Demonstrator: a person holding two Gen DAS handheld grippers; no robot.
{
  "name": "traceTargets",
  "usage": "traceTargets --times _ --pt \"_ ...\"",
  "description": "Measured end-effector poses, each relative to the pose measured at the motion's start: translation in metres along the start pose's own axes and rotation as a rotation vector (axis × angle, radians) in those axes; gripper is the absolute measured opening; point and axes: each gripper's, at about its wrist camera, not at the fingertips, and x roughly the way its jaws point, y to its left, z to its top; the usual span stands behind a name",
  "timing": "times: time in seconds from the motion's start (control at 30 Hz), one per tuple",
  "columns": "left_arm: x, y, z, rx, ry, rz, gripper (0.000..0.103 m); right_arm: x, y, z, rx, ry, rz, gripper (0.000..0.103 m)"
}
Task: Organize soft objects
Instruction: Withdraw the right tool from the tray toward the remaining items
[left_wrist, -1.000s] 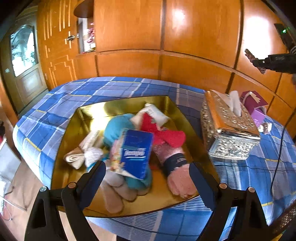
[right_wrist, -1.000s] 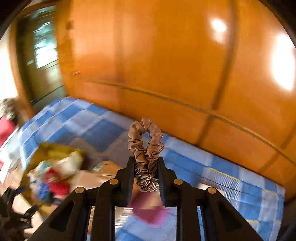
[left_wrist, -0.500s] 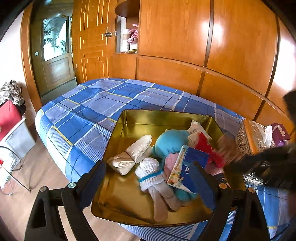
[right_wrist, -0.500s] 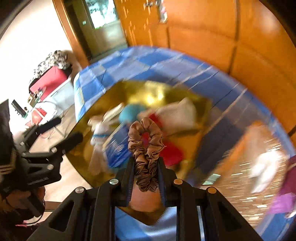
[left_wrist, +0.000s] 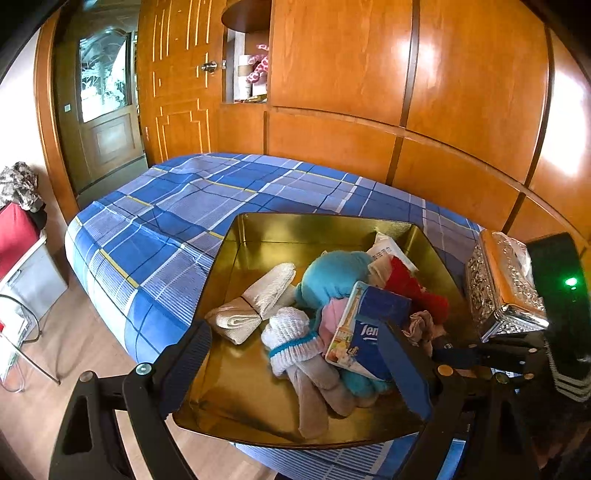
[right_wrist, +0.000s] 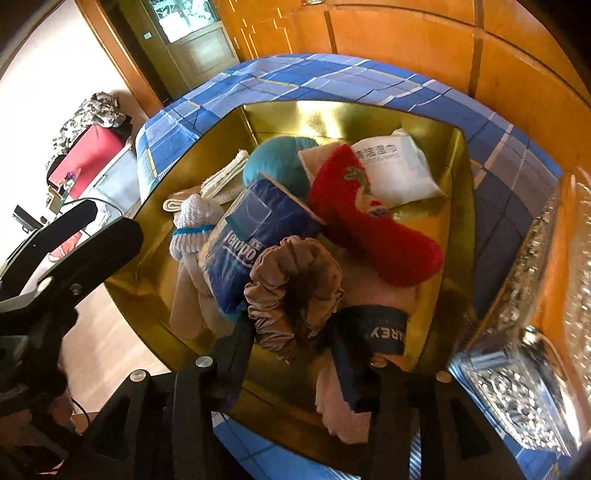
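- The right tongs sit low over the gold tray, their jaws parted, with the brown scrunchie bunched between them. I cannot tell whether the fabric is pinched or already loose, so I read them as open around it.
- The scrunchie rests on the pile at about 6 o'clock in the tray, touching the blue tissue pack and just beside the red sock.
- Snag risk: the ruffled fabric could cling to a finger pad. A fast lift might then drag the scrunchie back out of the tray.
- Topple risk: the tissue pack leans on the teal plush and on the white sock. A nudge from the right tongs could tip it, and the scrunchie would slide toward the near rim.
- Collision risk: the left tongs hover wide open and empty at the tray's near edge, close to the right one. In the left wrist view the right tongs reach in from 3 o'clock. If both move at once they may knock together.
- The silver tissue box stands on the bed just beside the tray at 3 o'clock. A wide swing on the way out could bump it.
- The white wipes packet lies at 1 o'clock, well clear.
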Motion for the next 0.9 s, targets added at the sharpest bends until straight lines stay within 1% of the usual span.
traceTargets --times 0.07,0.33,0.6,0.77,0.9 --pt "-0.003 -0.003 0.0 0.008 -0.008 -0.003 0.092 -0.01 0.0 -0.003 -0.002 -0.023 -0.013 0.047" --pt "-0.01 -0.016 -0.002 0.044 -0.017 -0.03 0.092 -0.049 -0.011 -0.018 0.016 -0.115 -0.069 0.047" --pt "-0.014 -0.033 -0.007 0.086 -0.014 -0.06 0.092 -0.089 -0.028 -0.037 0.012 -0.19 -0.103 0.047" --pt "-0.018 -0.044 -0.01 0.116 -0.013 -0.073 0.092 -0.114 -0.047 -0.052 0.026 -0.223 -0.121 0.047" --pt "-0.02 -0.055 -0.013 0.144 -0.009 -0.086 0.092 -0.133 -0.074 -0.069 0.066 -0.236 -0.165 0.047"
